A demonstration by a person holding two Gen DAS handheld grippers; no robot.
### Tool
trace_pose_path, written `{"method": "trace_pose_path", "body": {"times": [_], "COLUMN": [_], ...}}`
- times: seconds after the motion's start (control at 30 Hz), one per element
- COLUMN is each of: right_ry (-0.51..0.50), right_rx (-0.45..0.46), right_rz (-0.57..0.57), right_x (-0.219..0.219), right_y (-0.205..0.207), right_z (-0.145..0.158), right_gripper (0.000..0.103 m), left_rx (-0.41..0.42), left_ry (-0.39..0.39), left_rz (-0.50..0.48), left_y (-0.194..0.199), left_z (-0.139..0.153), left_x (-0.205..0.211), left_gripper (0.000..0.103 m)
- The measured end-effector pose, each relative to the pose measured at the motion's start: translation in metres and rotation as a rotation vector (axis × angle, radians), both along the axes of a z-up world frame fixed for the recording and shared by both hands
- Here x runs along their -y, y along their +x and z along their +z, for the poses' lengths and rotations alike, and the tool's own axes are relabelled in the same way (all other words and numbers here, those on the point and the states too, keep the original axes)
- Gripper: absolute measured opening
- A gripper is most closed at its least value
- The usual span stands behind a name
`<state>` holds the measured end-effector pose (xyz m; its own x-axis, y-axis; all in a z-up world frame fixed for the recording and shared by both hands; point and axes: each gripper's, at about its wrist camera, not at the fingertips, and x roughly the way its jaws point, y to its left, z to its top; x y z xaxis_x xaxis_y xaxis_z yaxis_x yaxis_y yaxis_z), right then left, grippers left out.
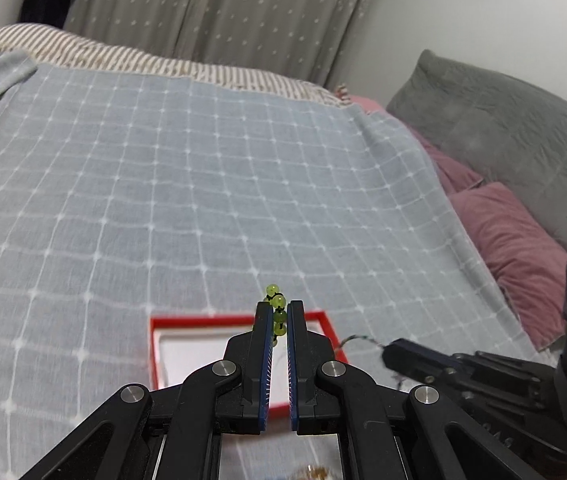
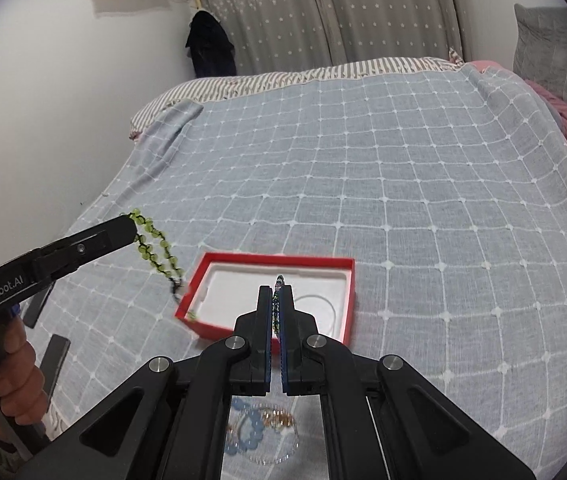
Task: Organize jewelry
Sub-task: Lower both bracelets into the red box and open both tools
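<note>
A red box [image 2: 325, 263] with a white moulded insert [image 2: 227, 300] lies open on the bed; it also shows in the left wrist view [image 1: 239, 317]. My left gripper [image 1: 279, 312] is shut on a green bead bracelet [image 1: 277, 304], which hangs down to the box's left rim in the right wrist view [image 2: 151, 246]. My right gripper [image 2: 277, 294] is shut on a thin dark multicoloured bead strand [image 2: 279, 280] above the box. In the left wrist view the right gripper [image 1: 393, 354] sits right of the box with the strand [image 1: 357, 338] trailing from it.
A grey-blue checked blanket [image 2: 403, 200] covers the bed. Pale blue, amber and clear bead bracelets [image 2: 259, 428] lie below my right gripper. Two dark flat pieces [image 2: 53, 356] lie at the left edge. Pink [image 1: 515, 240] and grey [image 1: 503, 128] pillows are at the right.
</note>
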<state>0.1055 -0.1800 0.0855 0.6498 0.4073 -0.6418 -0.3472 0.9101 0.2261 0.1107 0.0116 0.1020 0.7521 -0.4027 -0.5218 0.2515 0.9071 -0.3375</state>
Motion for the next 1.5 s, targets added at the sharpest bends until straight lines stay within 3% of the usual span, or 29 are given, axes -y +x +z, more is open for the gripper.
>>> {"method": "trace_pose_path", "body": {"times": [0.1,0.3,0.57,0.8,0.87,0.93,1.03,1.2,1.5], "right_ry": [-0.015,-0.031,0.001,-0.028,-0.028,-0.029,-0.040,-0.027,0.032], "right_rx": [-0.015,-0.031,-0.075,-0.089,-0.083,-0.077,-0.078,-0.073,-0.081], "right_rz": [0.001,0.053,0.095,0.043,0.035,0.022,0.003,-0.023,0.001], "right_x": [-0.007,-0.024,-0.030,-0.018,-0.015,-0.012,-0.008,0.001,0.007], "right_y": [0.015,0.031,0.047,0.059,0.059,0.058,0.060,0.059,0.040], "right_z": [-0.010,-0.024,-0.039,-0.050,-0.050,-0.050,-0.051,-0.048,-0.034], "right_gripper": [0.002,0.002,0.003,0.003,0.004,0.004,0.011,0.028,0.034], "left_rx": [-0.033,-0.097,-0.153,-0.201,-0.202,-0.202,-0.191,-0.176,-0.175], "left_ry": [-0.031,0.021,0.022,0.030,0.031,0.043,0.058,0.038,0.042], "left_rz": [-0.018,0.002,-0.008,-0.014,-0.015,-0.014,-0.012,0.005,0.030], "left_y": [0.019,0.041,0.048,0.051,0.050,0.050,0.048,0.045,0.027], "left_z": [-0.014,-0.049,-0.066,-0.078,-0.077,-0.077,-0.074,-0.068,-0.065], "left_x": [0.000,0.001,0.000,0.001,-0.001,0.000,0.000,-0.009,-0.016], "left_gripper": [0.001,0.001,0.002,0.002,0.003,0.013,0.021,0.022,0.022]}}
